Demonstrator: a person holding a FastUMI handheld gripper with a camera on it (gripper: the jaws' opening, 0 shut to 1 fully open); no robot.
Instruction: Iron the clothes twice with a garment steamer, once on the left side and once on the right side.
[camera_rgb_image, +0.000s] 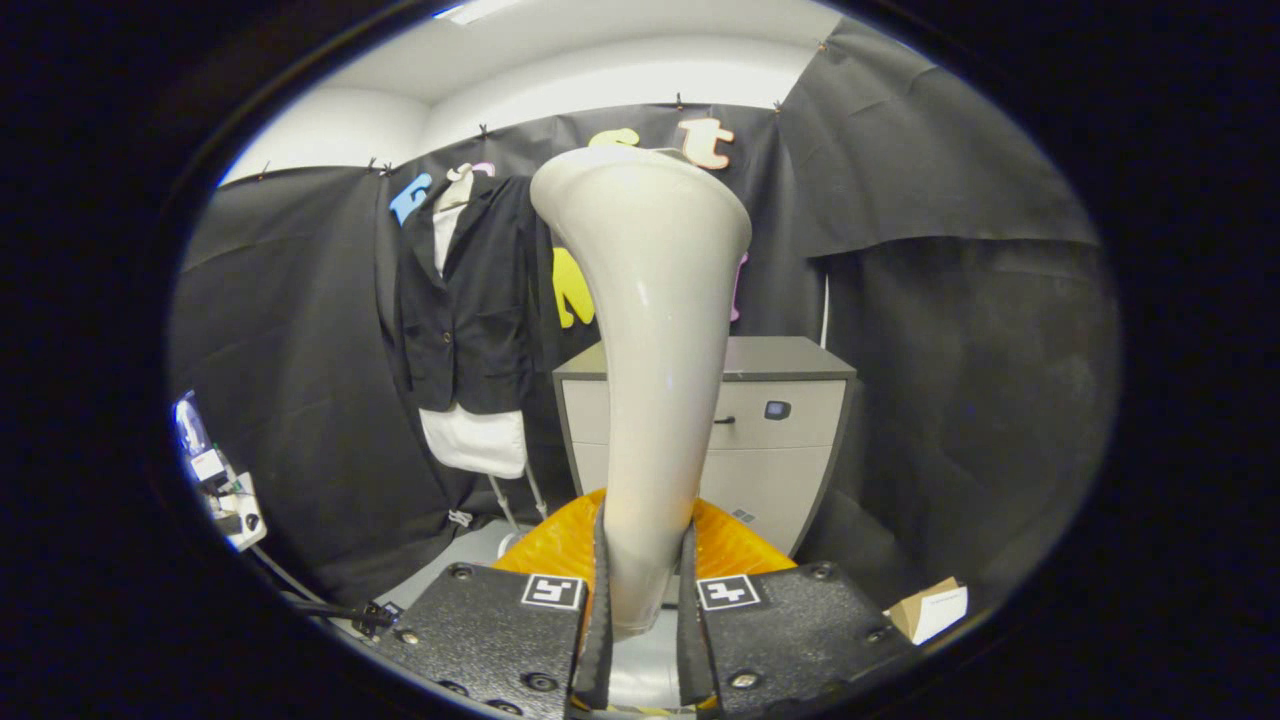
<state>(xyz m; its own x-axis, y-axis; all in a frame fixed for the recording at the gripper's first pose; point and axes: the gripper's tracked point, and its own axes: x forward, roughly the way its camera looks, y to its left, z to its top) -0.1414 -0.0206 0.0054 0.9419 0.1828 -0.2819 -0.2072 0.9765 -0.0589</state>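
My gripper (641, 590) is shut on the handle of a cream garment steamer (652, 340), which stands upright between the fingers and flares out to a wide head at its top. A black jacket (470, 300) over a white garment (474, 440) hangs on the booth's wall, beyond the fingers and to the left of the steamer. The steamer head is well short of the clothes and off to their right. It hides part of the wall behind it.
A grey drawer cabinet (770, 420) stands straight ahead behind the steamer. The legs of a thin stand (515, 500) reach the floor below the clothes. Cables and a small device (225, 490) lie at the far left, and a cardboard box (930, 608) lies at the right.
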